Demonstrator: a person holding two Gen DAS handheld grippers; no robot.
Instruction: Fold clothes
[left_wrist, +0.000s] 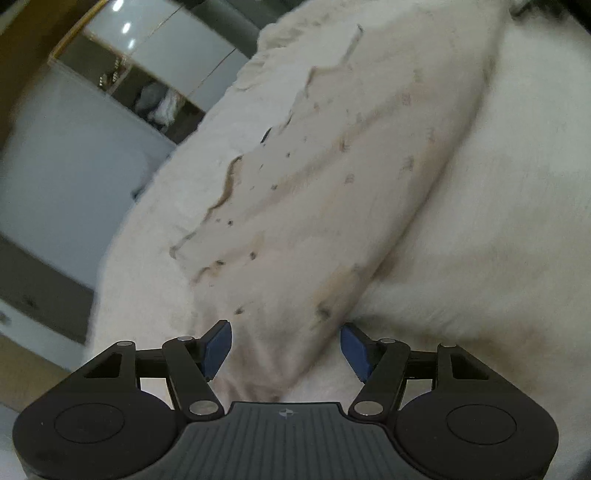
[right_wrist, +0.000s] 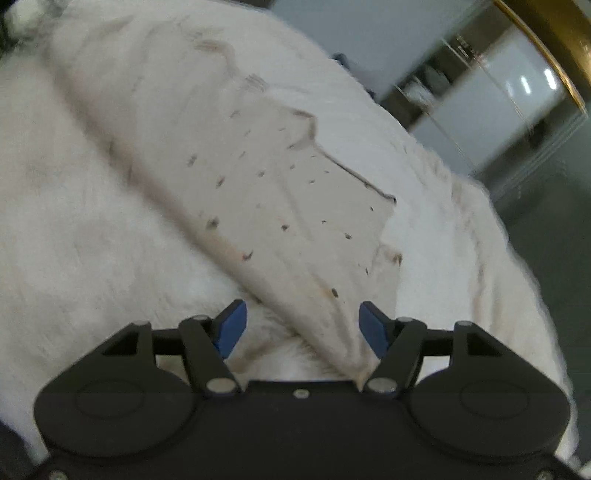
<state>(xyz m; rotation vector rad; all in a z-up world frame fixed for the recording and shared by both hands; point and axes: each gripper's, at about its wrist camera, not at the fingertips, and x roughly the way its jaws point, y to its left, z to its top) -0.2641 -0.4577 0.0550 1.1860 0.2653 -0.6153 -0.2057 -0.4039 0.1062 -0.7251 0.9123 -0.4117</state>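
Looking along left gripper (left_wrist: 286, 345): blue fingertips (left_wrist: 218, 343) spread wide apart, clamping nothing. Cream garment (left_wrist: 314, 184) with small dark specks lies stretched on white fluffy blanket (left_wrist: 498, 221), its near end bunched and running between fingers toward gripper body. White cabinets (left_wrist: 74, 166) blurred at left.

Right wrist view: right gripper (right_wrist: 303, 325) also spread apart. Same garment (right_wrist: 280, 206) lies on blanket (right_wrist: 92, 221), narrowing toward right-hand fingertip (right_wrist: 375, 326); contact unclear.

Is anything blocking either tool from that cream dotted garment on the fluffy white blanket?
Nothing visible. The cream garment with small dark dots lies on the fluffy white blanket, running straight between the open jaws of the left tool and right tool.
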